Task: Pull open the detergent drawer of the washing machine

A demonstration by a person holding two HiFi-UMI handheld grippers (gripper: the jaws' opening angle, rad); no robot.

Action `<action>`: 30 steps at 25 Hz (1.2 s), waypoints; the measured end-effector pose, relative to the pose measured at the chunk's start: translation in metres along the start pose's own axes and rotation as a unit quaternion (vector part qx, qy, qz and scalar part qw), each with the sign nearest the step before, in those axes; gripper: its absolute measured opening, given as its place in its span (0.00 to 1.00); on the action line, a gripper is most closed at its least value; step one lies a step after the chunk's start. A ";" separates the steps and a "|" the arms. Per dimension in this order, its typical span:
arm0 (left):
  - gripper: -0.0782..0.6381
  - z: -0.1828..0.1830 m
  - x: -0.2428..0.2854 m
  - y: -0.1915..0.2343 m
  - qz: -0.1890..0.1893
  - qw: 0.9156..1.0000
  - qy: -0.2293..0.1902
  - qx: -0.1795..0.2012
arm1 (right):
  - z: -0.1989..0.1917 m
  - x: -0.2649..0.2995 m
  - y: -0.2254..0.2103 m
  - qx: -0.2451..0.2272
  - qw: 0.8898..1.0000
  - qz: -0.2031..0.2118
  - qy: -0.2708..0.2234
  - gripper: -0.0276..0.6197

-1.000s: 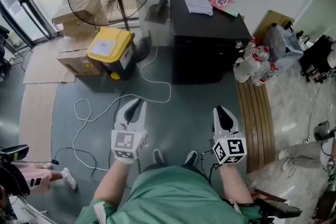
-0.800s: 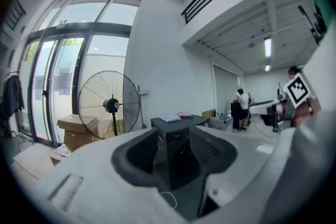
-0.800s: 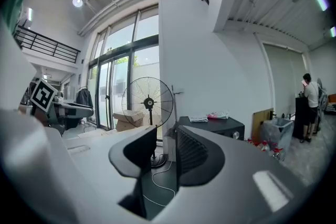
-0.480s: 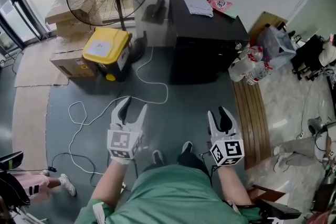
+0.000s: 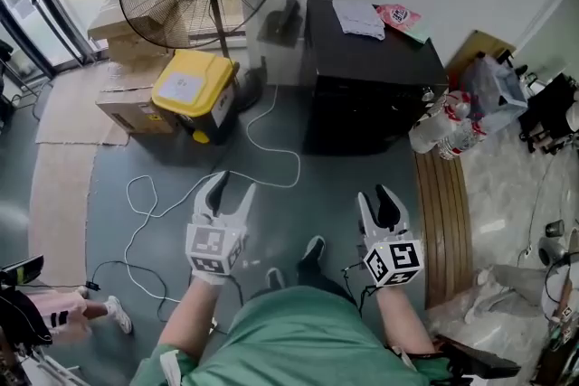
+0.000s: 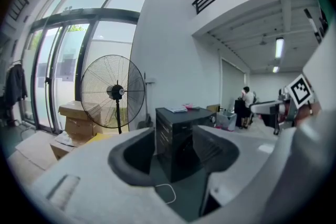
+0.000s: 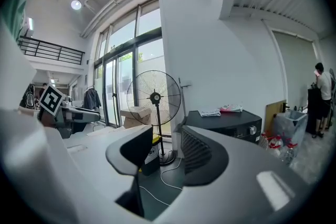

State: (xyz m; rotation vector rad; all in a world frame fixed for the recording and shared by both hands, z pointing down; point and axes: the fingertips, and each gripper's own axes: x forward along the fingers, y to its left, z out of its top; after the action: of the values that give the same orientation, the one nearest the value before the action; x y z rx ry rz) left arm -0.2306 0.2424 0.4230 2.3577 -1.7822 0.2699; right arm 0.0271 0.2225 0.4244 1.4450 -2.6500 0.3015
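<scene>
Currently the washing machine, a black cabinet against the far wall, stands well apart from both grippers, so the step in hand is judged to be the approach. The left gripper has its jaws spread wide and empty; the right gripper is partly spread, also empty. The drawer front cannot be picked out; only a knob shows. Recommended: clear the white cable, close in, hook one jaw behind the drawer's lip, pull straight and level. No brand is legible; the papers on top are unreadable.

Matt black washing machine; cardboard boxes; wooden slats
</scene>
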 end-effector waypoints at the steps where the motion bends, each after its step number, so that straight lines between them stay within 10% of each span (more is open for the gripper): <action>1: 0.43 0.002 0.009 0.001 0.004 1.000 0.003 0.000 | 0.002 0.009 -0.007 0.003 1.000 0.005 -0.002 0.28; 30: 0.42 0.047 0.214 -0.010 0.037 0.999 0.021 0.020 | -0.001 0.157 -0.177 0.055 0.997 0.045 0.031 0.28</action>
State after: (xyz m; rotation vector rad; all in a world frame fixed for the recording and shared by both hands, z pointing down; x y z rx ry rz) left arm -0.1621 0.0341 0.4305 2.2980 -1.8628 0.3651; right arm 0.0910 0.0009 0.4764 1.3250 -2.6913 0.4989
